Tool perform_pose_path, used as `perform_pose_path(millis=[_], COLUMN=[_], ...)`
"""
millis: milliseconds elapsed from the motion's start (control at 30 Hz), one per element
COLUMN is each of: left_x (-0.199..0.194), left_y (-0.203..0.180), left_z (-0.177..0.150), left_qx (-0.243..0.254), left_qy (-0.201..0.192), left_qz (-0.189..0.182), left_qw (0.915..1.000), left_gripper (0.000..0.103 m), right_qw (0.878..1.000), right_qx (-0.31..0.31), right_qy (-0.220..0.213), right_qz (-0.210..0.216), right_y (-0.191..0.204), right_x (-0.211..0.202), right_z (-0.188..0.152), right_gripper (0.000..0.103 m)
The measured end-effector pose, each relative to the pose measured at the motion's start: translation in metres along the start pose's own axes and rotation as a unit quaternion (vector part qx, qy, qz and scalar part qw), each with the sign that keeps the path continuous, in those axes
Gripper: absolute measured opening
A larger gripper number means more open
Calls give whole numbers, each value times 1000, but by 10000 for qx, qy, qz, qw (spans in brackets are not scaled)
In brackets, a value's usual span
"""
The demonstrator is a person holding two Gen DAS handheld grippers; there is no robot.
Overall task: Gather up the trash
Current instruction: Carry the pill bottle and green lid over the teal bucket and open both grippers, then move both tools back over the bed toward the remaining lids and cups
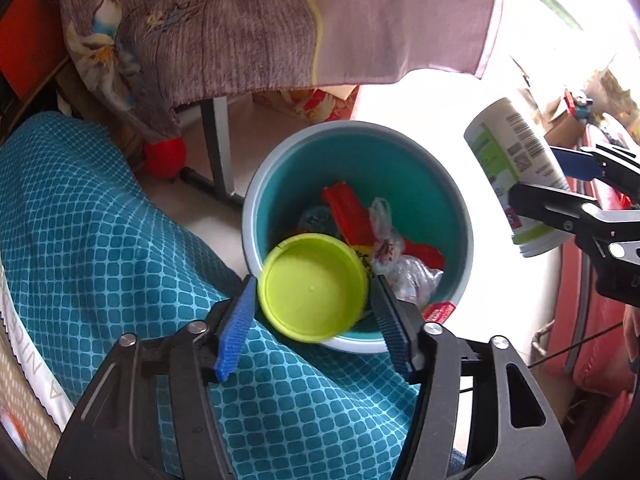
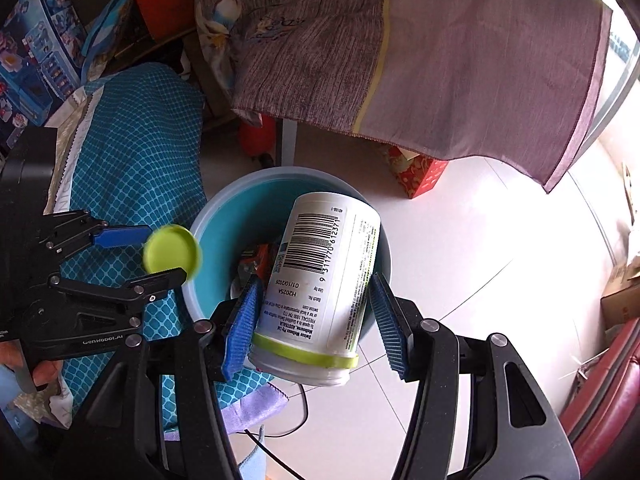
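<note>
While both tongs hang over the teal bin [image 1: 448, 184], what matters is how each held thing lies against its open mouth. The left tongs [image 1: 314, 304] hold the lime-green lid [image 1: 314, 286] by its rim, jaws spread about as wide as the lid and touching it on opposite sides; its hollow side faces the wrist camera. The lid sits above the bin's near rim, on the side toward the teal checked bedcover [image 1: 100, 208], partly over the opening and partly over the rim, so I judge a plain release may clip the edge unless it goes a little further in toward the bin's middle.

The right tongs [image 2: 316, 312] grip the white supplement bottle [image 2: 320, 280] across its body near the neck, jaws wide and pressed to its two sides. From the left wrist view the bottle hangs beyond the bin's far rim, on the floor side, well apart from the lid. Its long axis runs along the fingers, base pointing away from the tongs and toward the bin, the open threaded neck with its green band toward the wrist.

Inside the bin lie a red wrapper [image 1: 352, 216] and crumpled clear plastic [image 1: 400, 264]. Of the two, the left tongs look nearer to a drop.
</note>
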State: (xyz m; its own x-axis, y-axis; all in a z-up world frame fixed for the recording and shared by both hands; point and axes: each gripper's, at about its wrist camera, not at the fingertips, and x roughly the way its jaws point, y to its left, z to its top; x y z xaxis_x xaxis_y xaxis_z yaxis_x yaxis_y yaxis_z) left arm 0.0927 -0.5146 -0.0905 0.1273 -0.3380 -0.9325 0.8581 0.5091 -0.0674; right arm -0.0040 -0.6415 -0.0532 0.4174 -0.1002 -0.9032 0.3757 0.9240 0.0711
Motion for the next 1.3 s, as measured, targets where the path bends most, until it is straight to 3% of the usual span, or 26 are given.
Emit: perform_pose_path(millis=[133, 367, 567, 700, 833, 1300], left_x=[-6, -18, -33, -42, -49, -85], left_y=[2, 11, 29, 39, 46, 80], left_z=[-3, -11, -22, -28, -34, -84], left_qx=[30, -38, -298, -411, -507, -862], left_qy=[-104, -158, -249, -276, -313, -498], left_qz=[222, 311, 322, 355, 378, 459], left_qw=[9997, 9994, 9987, 9981, 9975, 9940], left_gripper=[84, 90, 93, 95, 96, 96], right_qw=[10000, 9999, 9994, 9992, 9988, 9955], right_qx=[-22, -131, -332, -386, -460, -928], right_qy=[24, 39, 119, 139, 125, 54], right_qz=[17, 22, 11, -2, -64, -174], right_y=[2, 11, 26, 37, 46, 103], right_x=[3, 5, 12, 15, 13, -6], right_z=[0, 2, 6, 8, 9, 1], right_gripper=[53, 53, 54, 67, 73, 74])
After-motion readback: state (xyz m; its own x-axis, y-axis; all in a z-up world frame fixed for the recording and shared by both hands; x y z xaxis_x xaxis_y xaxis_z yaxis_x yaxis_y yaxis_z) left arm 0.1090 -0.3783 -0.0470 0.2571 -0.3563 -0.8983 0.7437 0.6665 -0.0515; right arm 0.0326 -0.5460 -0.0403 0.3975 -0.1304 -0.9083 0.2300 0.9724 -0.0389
